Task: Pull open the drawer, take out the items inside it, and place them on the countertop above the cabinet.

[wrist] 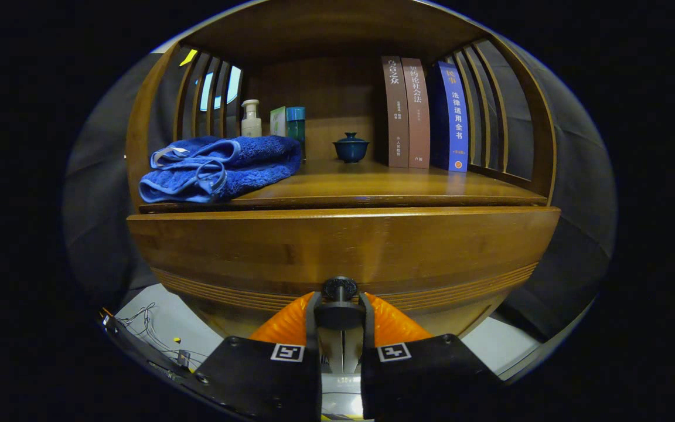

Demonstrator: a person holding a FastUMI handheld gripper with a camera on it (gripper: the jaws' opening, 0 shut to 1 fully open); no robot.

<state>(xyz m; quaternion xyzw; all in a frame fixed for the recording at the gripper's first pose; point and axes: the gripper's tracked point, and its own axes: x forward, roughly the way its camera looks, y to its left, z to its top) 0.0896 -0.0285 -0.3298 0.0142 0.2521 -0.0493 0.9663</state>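
Drawer (343, 246), a smooth glossy wooden front with ribbed grooves along its lower edge, fills the middle of the frame, and its round dark knob (339, 288) sits pinched in the claw (339, 310), fingers drawn narrow against it. On the desk (372, 184) above lies a crumpled fluffy blue towel (220, 167), at upper left.

home study: books (421, 111), wooden cabinet (337, 246)
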